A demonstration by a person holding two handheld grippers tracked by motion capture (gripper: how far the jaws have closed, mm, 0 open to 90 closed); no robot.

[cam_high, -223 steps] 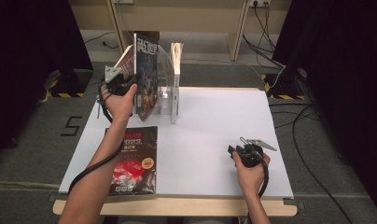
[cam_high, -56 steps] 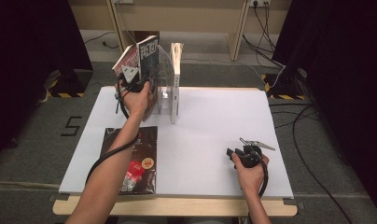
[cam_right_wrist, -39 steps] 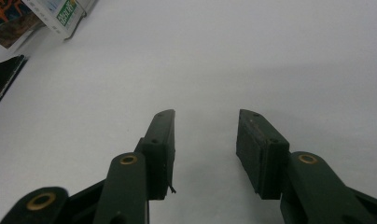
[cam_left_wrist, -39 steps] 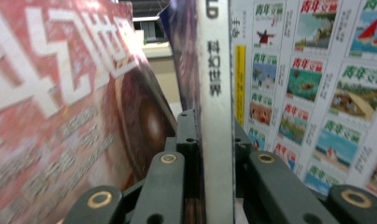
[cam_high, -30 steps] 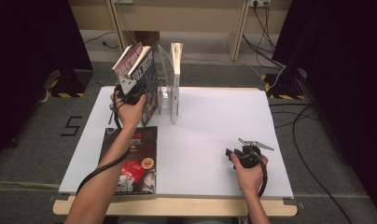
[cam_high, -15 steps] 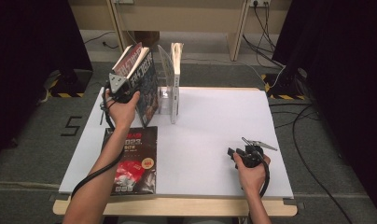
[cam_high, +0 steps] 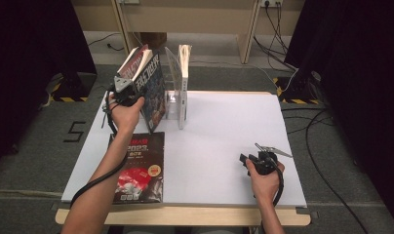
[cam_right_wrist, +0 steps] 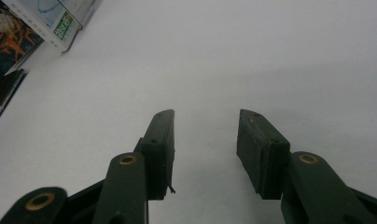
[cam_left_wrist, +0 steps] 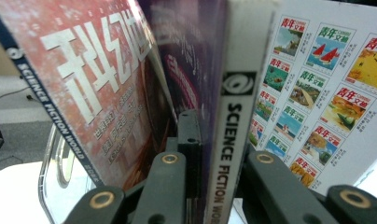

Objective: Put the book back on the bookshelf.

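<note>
Table [cam_high: 219, 131]: I see a white top bearing the clear rack [cam_high: 177, 100] at its far left.
Flat magazine [cam_high: 139, 168]: lies nearer me than the rack.
Held magazine [cam_high: 153, 87]: tilted, just left of the rack.
Left gripper [cam_high: 124, 87]: jaws just closing, clamped on its spine [cam_left_wrist: 228, 140].
Right gripper [cam_right_wrist: 205, 151]: released, well right of the rack.

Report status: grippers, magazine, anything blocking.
Left gripper shut on magazine at clear rack. Right gripper open, idle. Another magazine leans alongside.
</note>
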